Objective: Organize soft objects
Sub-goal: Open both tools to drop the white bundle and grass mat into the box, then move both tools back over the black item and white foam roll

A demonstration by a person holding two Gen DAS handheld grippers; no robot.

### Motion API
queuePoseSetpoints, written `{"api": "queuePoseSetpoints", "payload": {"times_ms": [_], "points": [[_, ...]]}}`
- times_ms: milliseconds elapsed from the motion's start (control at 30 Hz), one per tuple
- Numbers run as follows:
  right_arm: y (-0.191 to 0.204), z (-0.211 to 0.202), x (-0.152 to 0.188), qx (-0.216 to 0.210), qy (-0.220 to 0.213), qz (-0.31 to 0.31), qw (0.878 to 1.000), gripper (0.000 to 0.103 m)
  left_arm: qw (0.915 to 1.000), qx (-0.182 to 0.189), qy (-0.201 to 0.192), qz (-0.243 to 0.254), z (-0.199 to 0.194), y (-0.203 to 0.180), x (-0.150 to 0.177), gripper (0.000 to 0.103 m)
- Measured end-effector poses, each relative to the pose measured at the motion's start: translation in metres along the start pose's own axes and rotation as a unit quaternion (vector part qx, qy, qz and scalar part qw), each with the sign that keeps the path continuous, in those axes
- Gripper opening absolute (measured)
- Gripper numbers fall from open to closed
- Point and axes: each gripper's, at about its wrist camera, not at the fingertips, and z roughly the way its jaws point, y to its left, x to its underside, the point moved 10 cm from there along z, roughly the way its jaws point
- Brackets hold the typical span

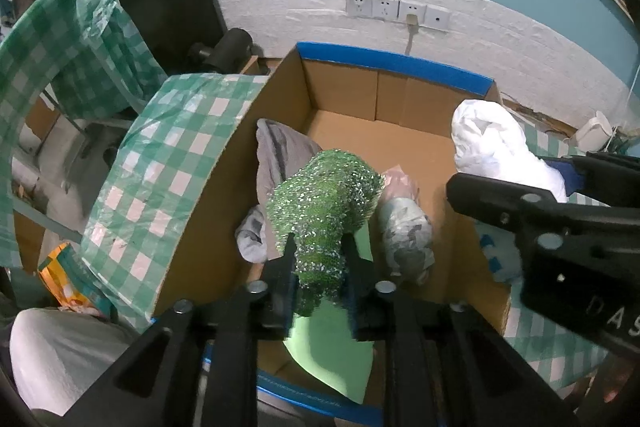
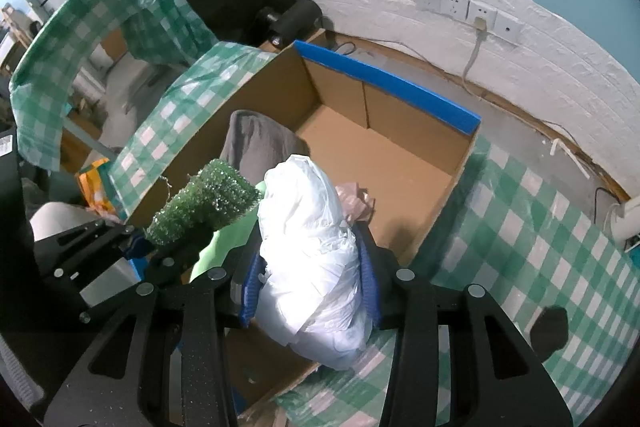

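Green sequined bundle (image 1: 324, 195) hiding box (image 1: 344, 75) contents

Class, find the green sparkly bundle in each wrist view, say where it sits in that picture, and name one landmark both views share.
Left wrist view: green sparkly bundle, centre, between the left gripper fingers, over the cardboard box.
Right wrist view: green sparkly bundle, left of centre, beside the white plastic bundle.
Shared landmark: the box's blue rim.

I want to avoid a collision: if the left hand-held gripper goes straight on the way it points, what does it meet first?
Probably the light green sheet in the cardboard box, under the green glittery bundle between the left hand-held gripper's fingers; depth is unclear.
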Motion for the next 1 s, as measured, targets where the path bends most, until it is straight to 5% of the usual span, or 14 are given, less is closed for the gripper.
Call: {"api": "queuePoseSetpoints", "payload": {"times_ms": [167, 1000], "points": [[-0.005, -0.004, -0.003, -0.003, -0.010, 0.009, 1.000, 0.074, 1.0000, -0.005, -0.001, 0.001, 0.000, -0.001, 0.000, 0.044], [-0.105, -0.067, 0.029, 0.039, -0.046, 0.075, 0.995, 0.076, 0.9978, 0.024, -0.036, 0.051, -0.028, -0.074, -0.017, 0.065]]}}
